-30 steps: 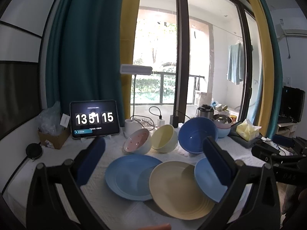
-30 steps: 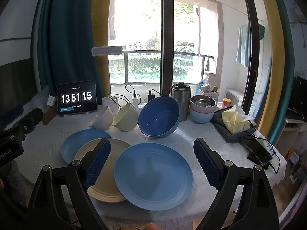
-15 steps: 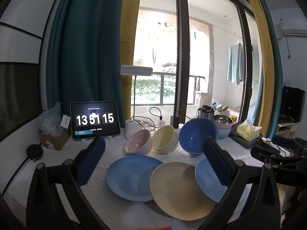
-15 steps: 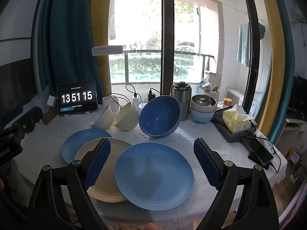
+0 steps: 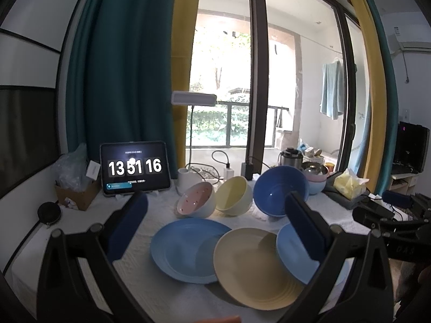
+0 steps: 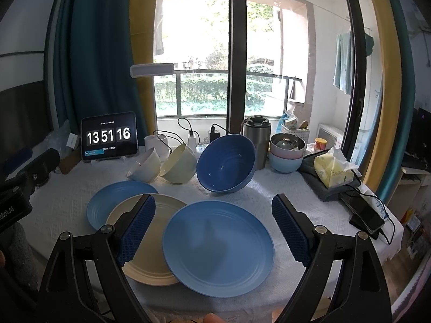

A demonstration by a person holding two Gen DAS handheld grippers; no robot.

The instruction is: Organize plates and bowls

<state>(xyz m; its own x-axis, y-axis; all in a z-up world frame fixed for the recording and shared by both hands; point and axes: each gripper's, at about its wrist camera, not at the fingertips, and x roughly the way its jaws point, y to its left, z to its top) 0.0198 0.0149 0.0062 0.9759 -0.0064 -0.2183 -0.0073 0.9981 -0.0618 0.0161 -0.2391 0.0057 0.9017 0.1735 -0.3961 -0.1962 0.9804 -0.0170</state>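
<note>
Three overlapping plates lie on the white table: a blue plate (image 6: 218,245) at the front right, a cream plate (image 6: 145,263) in the middle, a blue plate (image 6: 113,202) at the left. Behind them lean three tilted bowls: a white bowl with pink inside (image 5: 196,204), a pale yellow bowl (image 5: 234,196), a large dark blue bowl (image 6: 226,164). My left gripper (image 5: 215,226) is open above the left blue plate (image 5: 188,250) and cream plate (image 5: 253,266). My right gripper (image 6: 214,226) is open above the front blue plate. Neither holds anything.
A tablet clock (image 6: 109,136) stands at the back left. A steel kettle (image 6: 257,140), stacked small bowls (image 6: 287,152), a tissue pack (image 6: 332,171) and a phone with cables (image 6: 366,215) stand at the right. A lamp base (image 5: 187,180) and chargers sit behind the bowls.
Both grippers stay open and nearly still; the views barely shift. The clock has changed from 13:51:15 to 13:51:16.
</note>
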